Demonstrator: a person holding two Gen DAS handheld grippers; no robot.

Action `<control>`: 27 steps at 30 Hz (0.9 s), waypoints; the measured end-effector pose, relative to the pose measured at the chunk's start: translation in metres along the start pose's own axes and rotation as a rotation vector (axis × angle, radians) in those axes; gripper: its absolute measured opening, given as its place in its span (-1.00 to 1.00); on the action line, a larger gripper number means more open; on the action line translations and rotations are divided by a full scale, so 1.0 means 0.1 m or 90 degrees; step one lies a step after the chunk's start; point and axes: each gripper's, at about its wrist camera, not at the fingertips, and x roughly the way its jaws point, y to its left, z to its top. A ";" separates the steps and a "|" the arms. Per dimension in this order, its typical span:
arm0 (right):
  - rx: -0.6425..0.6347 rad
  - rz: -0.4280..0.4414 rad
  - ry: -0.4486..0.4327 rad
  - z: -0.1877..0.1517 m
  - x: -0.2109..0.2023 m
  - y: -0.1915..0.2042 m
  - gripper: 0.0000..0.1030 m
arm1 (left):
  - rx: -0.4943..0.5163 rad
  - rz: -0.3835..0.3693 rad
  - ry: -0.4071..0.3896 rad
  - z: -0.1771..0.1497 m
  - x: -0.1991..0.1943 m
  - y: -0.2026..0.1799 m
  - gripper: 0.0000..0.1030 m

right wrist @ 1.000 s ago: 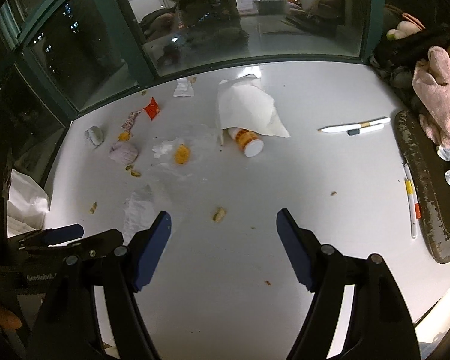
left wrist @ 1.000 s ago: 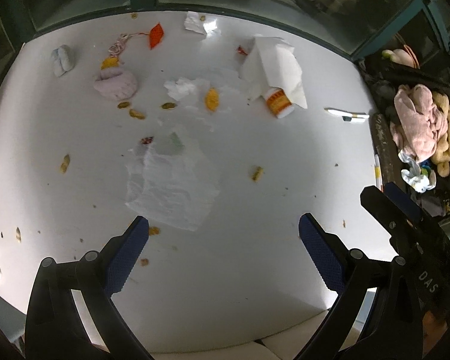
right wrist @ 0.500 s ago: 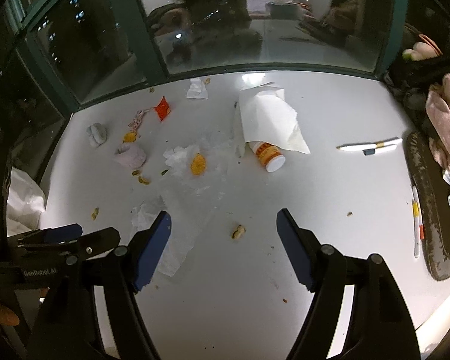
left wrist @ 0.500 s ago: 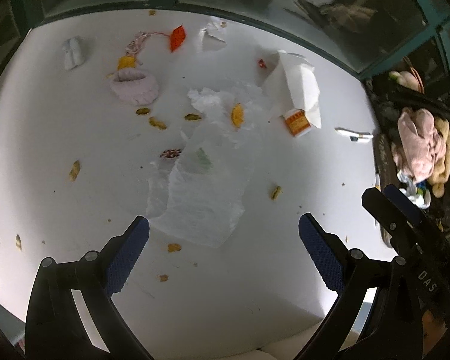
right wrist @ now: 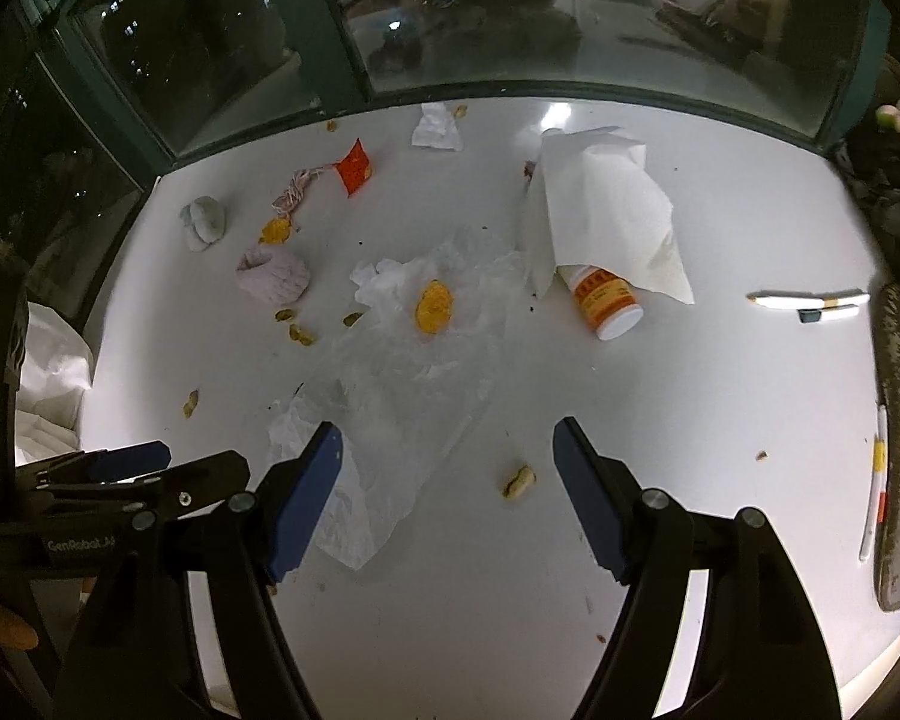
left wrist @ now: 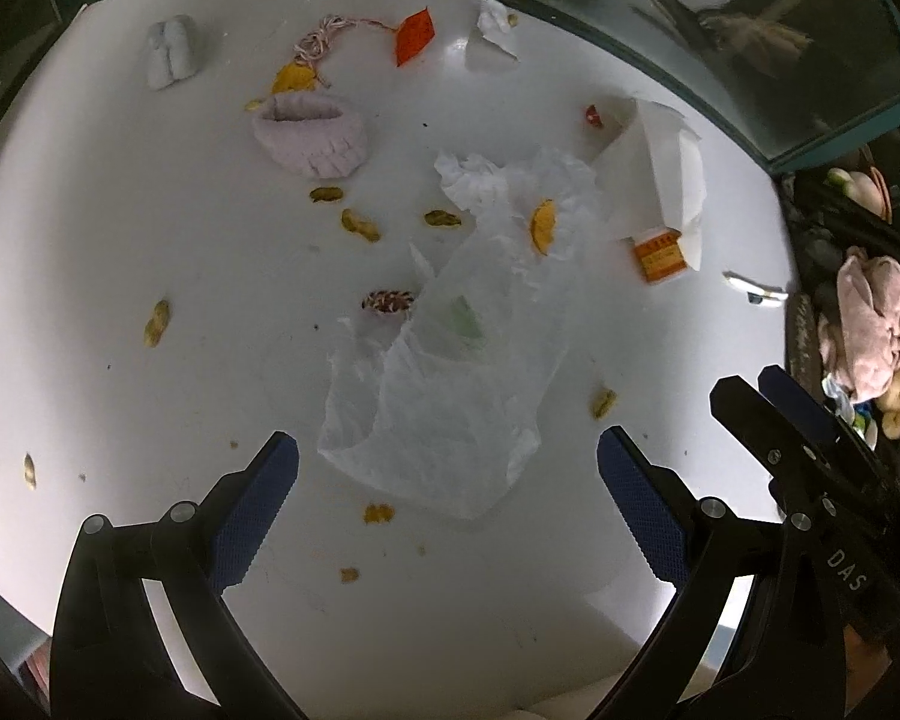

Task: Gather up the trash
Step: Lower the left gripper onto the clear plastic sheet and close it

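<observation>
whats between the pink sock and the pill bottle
Crumpled tissue and an orange peel on thin clear plastic, seen in the right wrist view between sock and bottle.

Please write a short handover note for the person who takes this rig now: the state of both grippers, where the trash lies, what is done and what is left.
Left gripper: open, empty, above the near edge of the clear plastic bag.
Right gripper: open, empty, with the peanut shell between its fingers on the table.
Trash lies scattered: orange peel on the crumpled tissue, pill bottle half under a white paper sheet, red wrapper, more shells.
Done: nothing is held yet.
Left: all the pieces on the table.
</observation>
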 end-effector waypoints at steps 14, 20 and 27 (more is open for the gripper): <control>0.033 -0.002 0.081 0.07 0.59 -0.14 0.35 | 0.024 0.020 0.053 0.33 0.53 0.07 0.88; 0.044 0.007 0.110 0.09 0.85 -0.24 0.35 | 0.037 0.028 0.066 0.42 0.74 0.08 0.88; 0.044 0.024 0.134 0.11 1.07 -0.30 0.35 | 0.046 0.026 0.076 0.45 0.91 0.10 0.88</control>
